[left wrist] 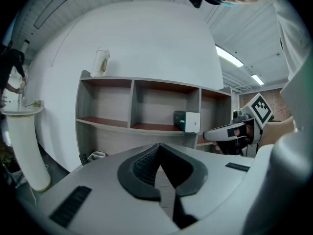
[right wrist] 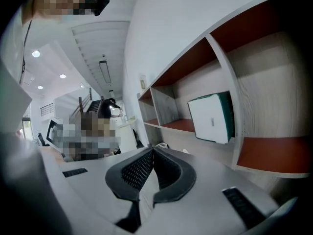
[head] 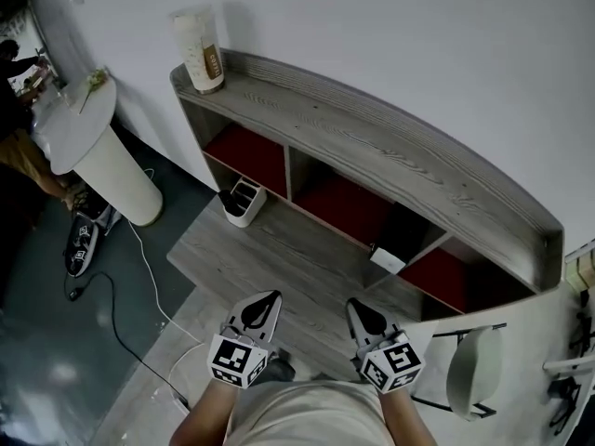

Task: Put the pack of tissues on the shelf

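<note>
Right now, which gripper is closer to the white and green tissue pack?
Right. The right gripper hangs just in front of the white and green tissue pack; the left gripper is farther off, to the left.

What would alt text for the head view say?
From above: the left gripper and right gripper, both shut and empty, point at a grey shelf. A tissue pack stands inside it; a cup sits on top.
</note>
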`<move>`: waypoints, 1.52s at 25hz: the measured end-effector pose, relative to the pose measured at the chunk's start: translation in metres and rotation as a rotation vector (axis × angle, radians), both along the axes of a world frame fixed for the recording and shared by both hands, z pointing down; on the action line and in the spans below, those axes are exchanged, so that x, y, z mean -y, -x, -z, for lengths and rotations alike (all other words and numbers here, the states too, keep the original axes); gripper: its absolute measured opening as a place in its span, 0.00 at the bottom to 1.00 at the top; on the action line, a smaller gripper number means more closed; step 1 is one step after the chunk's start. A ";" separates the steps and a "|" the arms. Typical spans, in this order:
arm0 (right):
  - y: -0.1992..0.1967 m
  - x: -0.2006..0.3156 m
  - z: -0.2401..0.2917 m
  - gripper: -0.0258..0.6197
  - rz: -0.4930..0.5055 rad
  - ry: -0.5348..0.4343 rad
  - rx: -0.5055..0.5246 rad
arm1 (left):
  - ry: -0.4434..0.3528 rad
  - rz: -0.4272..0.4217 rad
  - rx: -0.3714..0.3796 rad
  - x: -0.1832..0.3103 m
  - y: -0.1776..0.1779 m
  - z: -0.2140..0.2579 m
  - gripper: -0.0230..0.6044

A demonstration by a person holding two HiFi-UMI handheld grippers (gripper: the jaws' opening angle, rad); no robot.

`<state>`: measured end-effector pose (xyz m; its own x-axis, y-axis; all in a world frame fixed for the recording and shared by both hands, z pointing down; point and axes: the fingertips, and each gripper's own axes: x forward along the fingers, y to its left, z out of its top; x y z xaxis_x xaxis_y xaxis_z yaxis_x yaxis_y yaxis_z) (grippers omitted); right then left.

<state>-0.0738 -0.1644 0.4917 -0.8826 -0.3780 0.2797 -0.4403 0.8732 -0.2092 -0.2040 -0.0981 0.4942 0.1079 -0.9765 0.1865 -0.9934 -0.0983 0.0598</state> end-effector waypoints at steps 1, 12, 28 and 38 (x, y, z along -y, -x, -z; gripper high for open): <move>0.004 -0.003 0.001 0.08 0.014 -0.002 0.001 | 0.000 0.001 0.003 -0.004 0.002 0.000 0.06; 0.032 -0.025 0.006 0.08 0.116 -0.025 0.003 | -0.017 0.053 -0.026 -0.033 0.022 0.004 0.06; 0.032 -0.032 0.007 0.08 0.169 -0.043 0.003 | -0.034 0.083 -0.046 -0.036 0.020 0.009 0.06; 0.030 -0.029 0.007 0.08 0.163 -0.034 0.010 | -0.025 0.081 -0.052 -0.035 0.019 0.007 0.06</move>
<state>-0.1042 -0.1358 0.4849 -0.9355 -0.2389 0.2603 -0.2906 0.9393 -0.1823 -0.2225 -0.0635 0.4875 0.0371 -0.9866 0.1586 -0.9938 -0.0197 0.1098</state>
